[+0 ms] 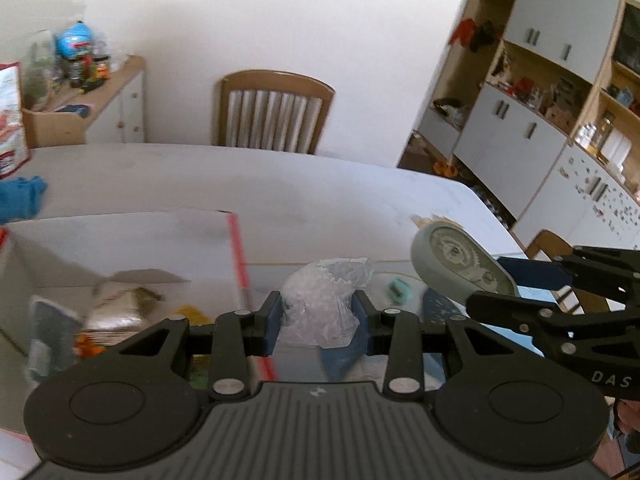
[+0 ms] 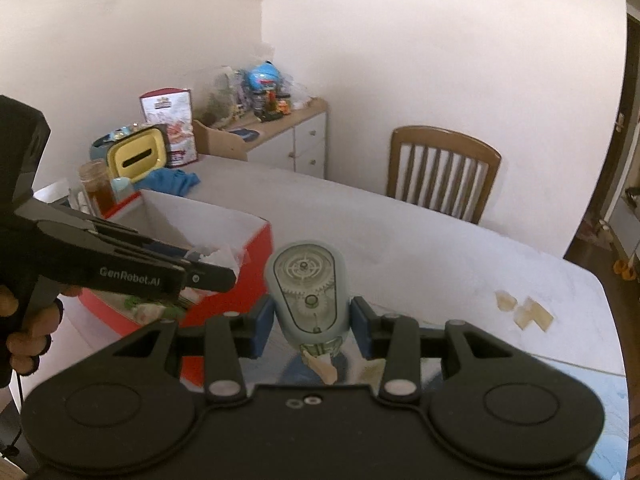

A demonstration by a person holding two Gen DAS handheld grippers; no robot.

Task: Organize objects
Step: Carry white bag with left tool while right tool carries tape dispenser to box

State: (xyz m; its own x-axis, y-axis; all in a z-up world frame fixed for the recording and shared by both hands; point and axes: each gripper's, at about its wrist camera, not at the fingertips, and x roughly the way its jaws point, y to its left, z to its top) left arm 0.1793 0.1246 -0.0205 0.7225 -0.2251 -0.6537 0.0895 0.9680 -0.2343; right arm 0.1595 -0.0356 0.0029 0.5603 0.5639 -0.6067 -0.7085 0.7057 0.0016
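- White table [image 1: 280, 184] fills the left wrist view, a wooden chair [image 1: 276, 110] behind it and cupboards at right.
- Left gripper [image 1: 318, 314] is clamped on a clear plastic bag [image 1: 324, 304], held above the table beside an open white box [image 1: 120, 248] with a red edge.
- Right gripper [image 1: 520, 280] enters from the right, carrying a grey tape dispenser [image 1: 460, 264].
- Right wrist view: right gripper [image 2: 312, 322] pinches the tape dispenser [image 2: 308, 288] upright above the table [image 2: 440, 248].
- Left gripper [image 2: 208, 270] sits over the box [image 2: 224, 236]; its tongs' spacing cannot be judged from here.
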